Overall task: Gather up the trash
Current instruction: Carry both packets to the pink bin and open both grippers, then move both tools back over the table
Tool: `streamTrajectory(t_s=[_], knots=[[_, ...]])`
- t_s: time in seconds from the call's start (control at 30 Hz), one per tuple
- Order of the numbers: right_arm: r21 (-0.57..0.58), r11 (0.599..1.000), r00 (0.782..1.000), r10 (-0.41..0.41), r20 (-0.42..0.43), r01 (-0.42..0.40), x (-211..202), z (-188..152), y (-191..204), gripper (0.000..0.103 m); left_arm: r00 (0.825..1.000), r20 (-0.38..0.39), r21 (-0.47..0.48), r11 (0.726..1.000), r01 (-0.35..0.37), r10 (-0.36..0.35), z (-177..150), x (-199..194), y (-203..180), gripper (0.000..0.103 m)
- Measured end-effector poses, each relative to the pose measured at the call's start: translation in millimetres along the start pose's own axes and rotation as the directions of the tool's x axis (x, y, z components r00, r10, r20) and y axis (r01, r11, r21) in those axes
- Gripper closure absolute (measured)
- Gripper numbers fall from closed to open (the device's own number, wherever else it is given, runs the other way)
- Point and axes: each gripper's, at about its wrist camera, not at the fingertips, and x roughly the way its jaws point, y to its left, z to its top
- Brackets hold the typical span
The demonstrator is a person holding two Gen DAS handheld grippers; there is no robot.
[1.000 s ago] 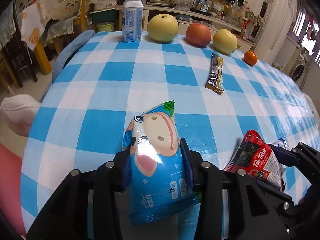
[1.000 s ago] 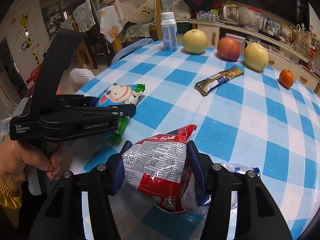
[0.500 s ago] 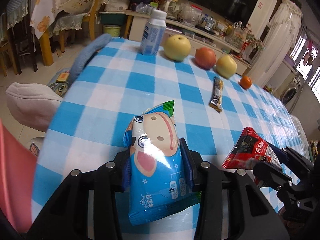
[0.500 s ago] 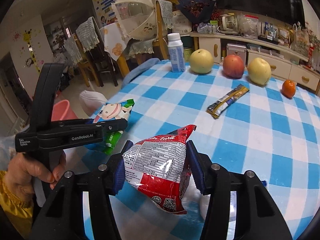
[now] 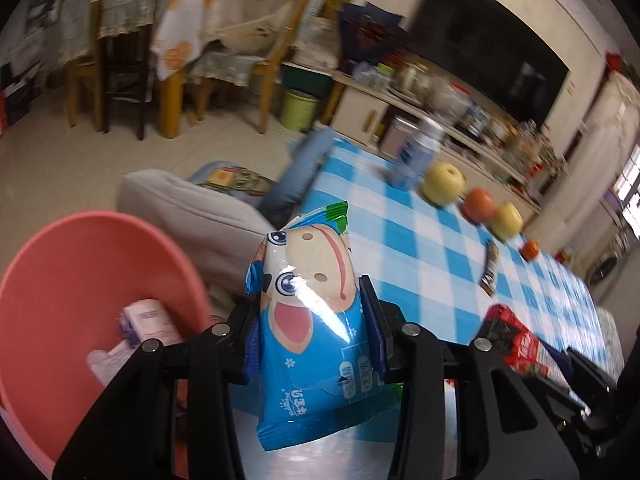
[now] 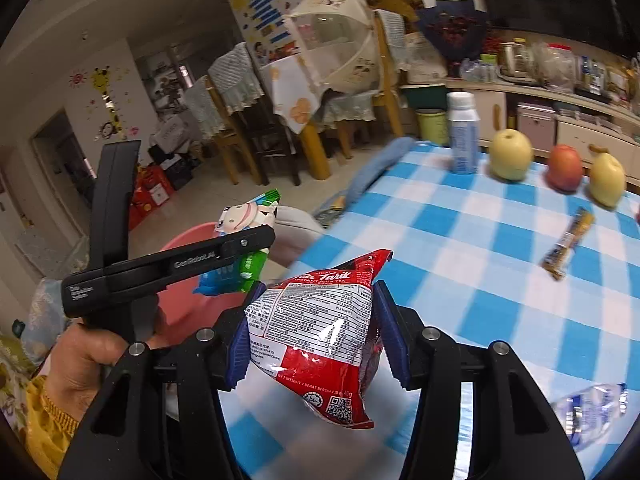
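Left claw (image 5: 312,328): clamped on the blue cow-print wrapper (image 5: 316,328), blue pads pressing both sides. The packet is held off the desk (image 5: 420,256), past its near-left edge, beside the pink bin (image 5: 100,240). The bin stands on the floor at lower left — a pale carton and other paper scraps lie inside it.

Right claw (image 6: 316,320): clamped on the red milk-tea sachet (image 6: 320,332), label side facing the camera, held above the near corner of the checked desk. In the right wrist view the left claw and its cow wrapper show over the pink bin, with the left hand (image 6: 84,356) gripping the handle.

On the desk, well apart from both claws: a snack bar wrapper (image 6: 568,248), a crumpled clear plastic bottle (image 6: 588,412) at the near right, a milk bottle (image 6: 463,136), two yellow pears, an apple (image 6: 564,162) between them, and an orange (image 5: 530,249).

Left wrist view is motion-blurred — background detail unreadable.
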Motion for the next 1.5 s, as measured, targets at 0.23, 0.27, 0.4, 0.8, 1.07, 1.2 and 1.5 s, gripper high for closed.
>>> streamTrajectory(t_s=[0.23,0.27,0.4,0.8,1.07,1.2,1.5], knots=[[-0.084,0.992,0.995,0.092,-0.046,-0.095,47.7,10.0,71.5,0.048,0.991,0.07,-0.18,0.979,-0.098,0.112,9.9,-31.4,79.1,0.06],[-0.095,0.989,0.993,0.107,-0.053,-0.112,55.3,11.1,81.5,0.048,0.988,0.075,-0.202,0.973,-0.114,0.131,10.5,-34.6,89.4,0.06],[-0.12,0.98,0.985,0.152,-0.076,-0.16,82.7,14.0,112.6,0.048,0.981,0.091,-0.275,0.951,-0.141,0.171,12.7,-44.3,121.1,0.06],[-0.031,0.991,0.989,0.13,-0.064,-0.132,100.3,3.9,106.8,0.021,0.951,0.095,-0.32,0.913,-0.251,0.295,16.2,-48.9,144.1,0.041],[-0.011,1.0,1.0,-0.009,-0.027,0.008,53.5,-7.8,73.7,0.014,0.948,0.145,-0.228,0.941,-0.248,0.285,18.0,-46.2,114.1,0.023],[-0.016,0.998,0.997,-0.068,-0.029,0.068,38.1,-15.1,57.4,0.014,0.956,0.16,-0.188,0.958,-0.215,0.246,18.4,-41.6,95.5,0.017],[-0.021,0.987,0.987,-0.16,-0.009,0.16,2.9,-32.7,28.3,0.012,0.98,0.182,-0.082,0.995,-0.062,0.076,15.8,-28.8,46.3,0.011]])
